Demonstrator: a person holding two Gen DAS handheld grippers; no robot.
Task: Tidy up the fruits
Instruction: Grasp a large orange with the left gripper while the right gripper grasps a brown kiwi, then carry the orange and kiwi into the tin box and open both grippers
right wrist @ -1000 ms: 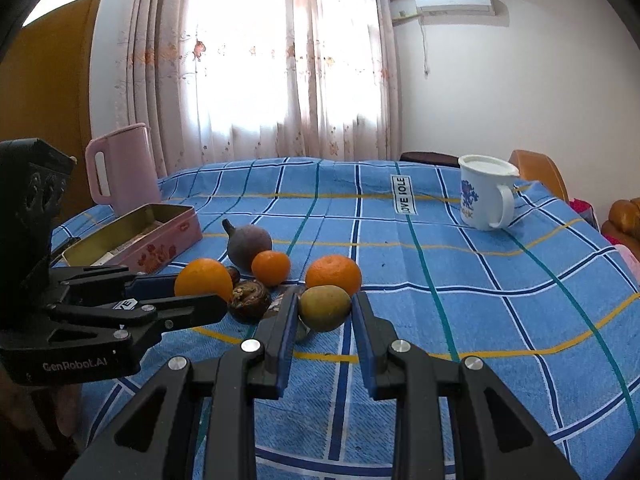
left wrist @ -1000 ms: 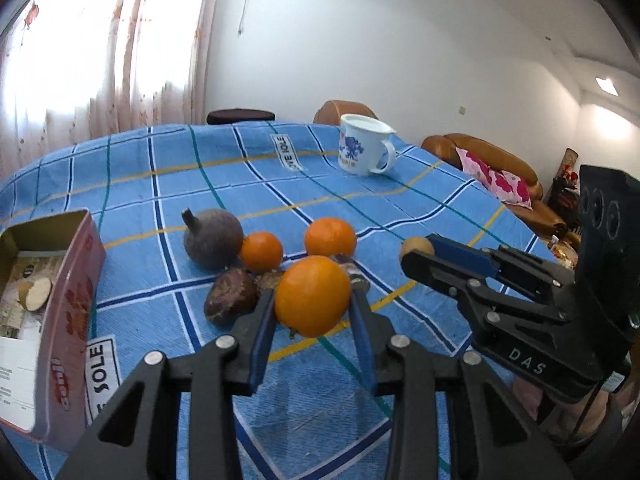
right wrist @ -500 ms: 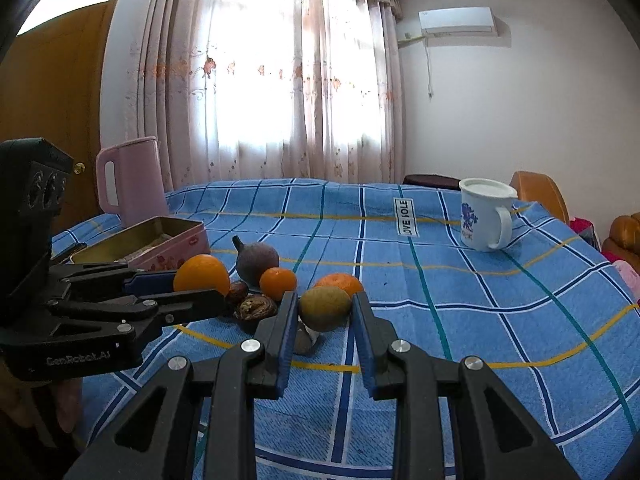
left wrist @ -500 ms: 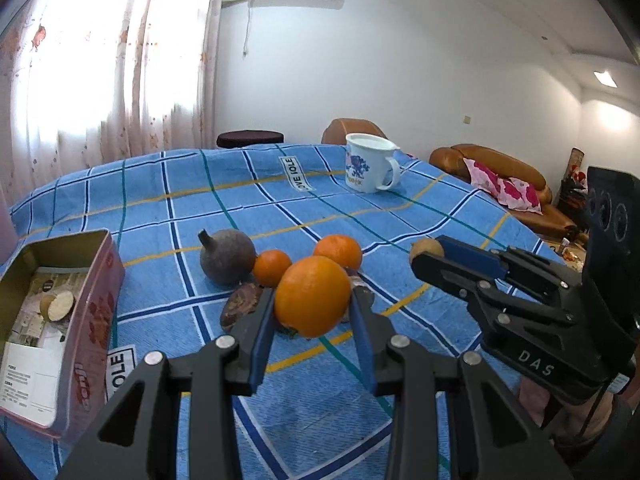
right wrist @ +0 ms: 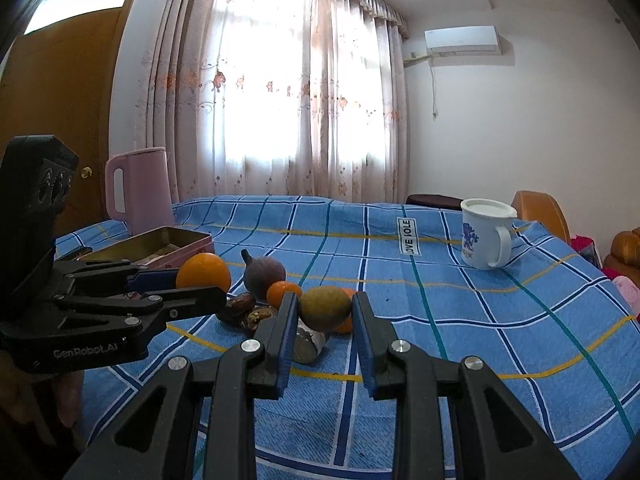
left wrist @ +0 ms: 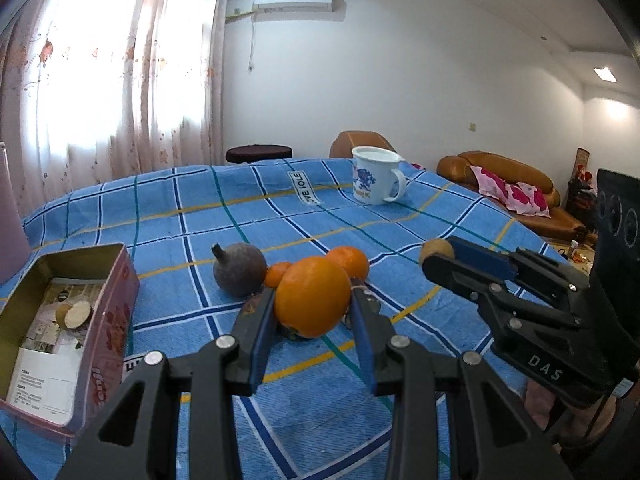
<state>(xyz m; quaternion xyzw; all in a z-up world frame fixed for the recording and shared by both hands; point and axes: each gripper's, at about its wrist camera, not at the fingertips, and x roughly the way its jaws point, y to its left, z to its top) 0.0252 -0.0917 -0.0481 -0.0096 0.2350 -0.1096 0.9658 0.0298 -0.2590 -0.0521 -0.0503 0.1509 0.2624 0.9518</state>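
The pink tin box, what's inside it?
Inside the pink tin box lie printed paper and a cut pale fruit piece. The box's near wall hides part of the floor.

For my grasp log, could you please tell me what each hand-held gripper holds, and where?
The left hand-held gripper pinches the large orange across its sides; the right hand-held gripper pinches the greenish-brown fruit likewise.

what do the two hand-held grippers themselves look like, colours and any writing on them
Both are matte black plastic linkages with silver screws and blue pads inside the fingers. The left hand-held gripper reads "GenRobot.AI" in the right wrist view; the right hand-held gripper reads "DAS" in the left wrist view. Each carries a black camera block. No cables visible.
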